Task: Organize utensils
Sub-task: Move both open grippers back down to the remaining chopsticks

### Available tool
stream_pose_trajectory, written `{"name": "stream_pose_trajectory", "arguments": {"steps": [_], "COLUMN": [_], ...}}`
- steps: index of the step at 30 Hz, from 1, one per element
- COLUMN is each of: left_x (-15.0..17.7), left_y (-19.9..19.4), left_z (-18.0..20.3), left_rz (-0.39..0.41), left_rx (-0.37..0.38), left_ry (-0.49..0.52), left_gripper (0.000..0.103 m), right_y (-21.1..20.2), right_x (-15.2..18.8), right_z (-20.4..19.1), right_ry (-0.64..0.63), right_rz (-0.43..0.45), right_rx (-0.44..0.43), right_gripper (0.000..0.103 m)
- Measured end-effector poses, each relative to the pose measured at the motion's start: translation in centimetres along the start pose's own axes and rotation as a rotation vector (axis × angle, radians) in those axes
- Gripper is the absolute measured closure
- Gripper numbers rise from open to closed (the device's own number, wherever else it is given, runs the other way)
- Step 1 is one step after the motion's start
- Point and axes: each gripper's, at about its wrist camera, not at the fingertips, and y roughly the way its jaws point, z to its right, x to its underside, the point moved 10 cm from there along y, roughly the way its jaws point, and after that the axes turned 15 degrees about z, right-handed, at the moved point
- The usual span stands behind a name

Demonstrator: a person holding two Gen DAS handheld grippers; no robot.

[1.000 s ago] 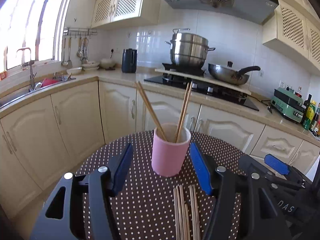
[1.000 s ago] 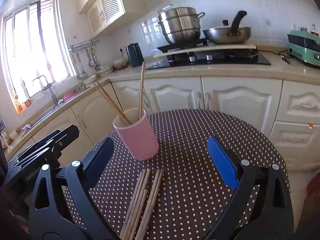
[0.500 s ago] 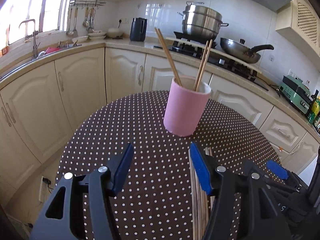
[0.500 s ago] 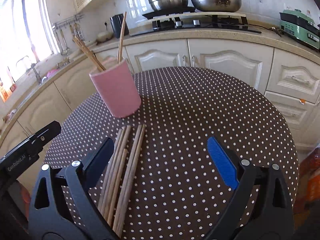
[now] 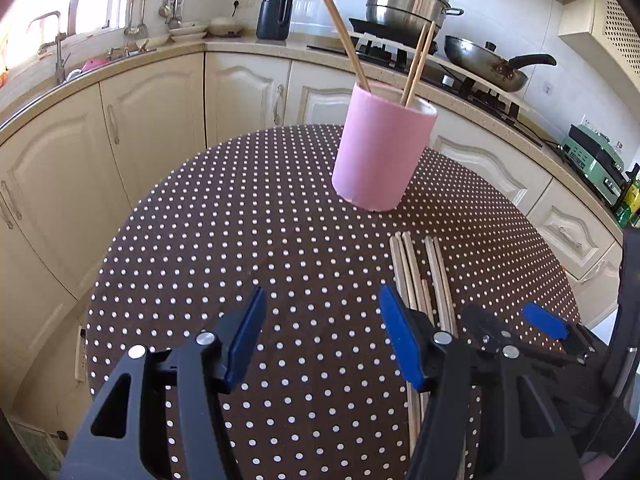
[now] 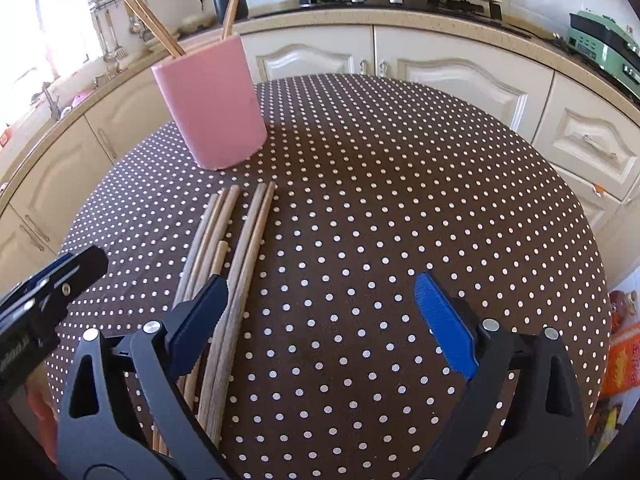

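A round dotted table is seen below both grippers, with kitchen cabinets behind it. On it a pink cup stands upright toward 12 o'clock, and four chopsticks are already held in it, leaning outward in two pairs. The loose chopsticks are laid flat in a bundle on the cloth, near the cup but apart from it, their long axis running from 6 to 12 o'clock, far tips pointed roughly at the cup's base. The left gripper is held wide and empty over bare cloth; in its view the bundle is found at about 2 o'clock, passing just outside and under its right finger. The right gripper is likewise spread wide with nothing between its fingers; in its view the bundle is found at about 10 o'clock, and its left finger is seen over the sticks, though contact cannot be told. The bundle is thus flanked by the two grippers, and neither is centred on it. The right one is judged the nearer, a small shift toward 9 o'clock being needed so that the sticks are straddled across their length.
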Motion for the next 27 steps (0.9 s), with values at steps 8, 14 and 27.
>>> {"name": "stream_pose_trajectory", "arguments": {"steps": [8, 14, 27], "left_x": [1.2, 1.0, 1.5], "left_y": [0.5, 0.4, 1.1], "left_z": [-0.2, 0.0, 0.5], "left_rz": [-0.037, -0.035, -0.064], "left_rx": [0.003, 0.015, 0.015], "left_ry": [-0.003, -0.003, 0.023], "left_gripper": [0.044, 0.044, 0.044], "right_y": [1.2, 1.7, 3.5], "right_x": [0.2, 0.1, -0.1], "right_z": [-0.5, -0.9, -2.3], "right_ry": [-0.041, -0.041, -0.098], "right_rz": [-0.046, -0.051, -0.058], "right_rx": [0.034, 0.046, 0.051], "right_gripper": [0.008, 0.006, 0.009]}}
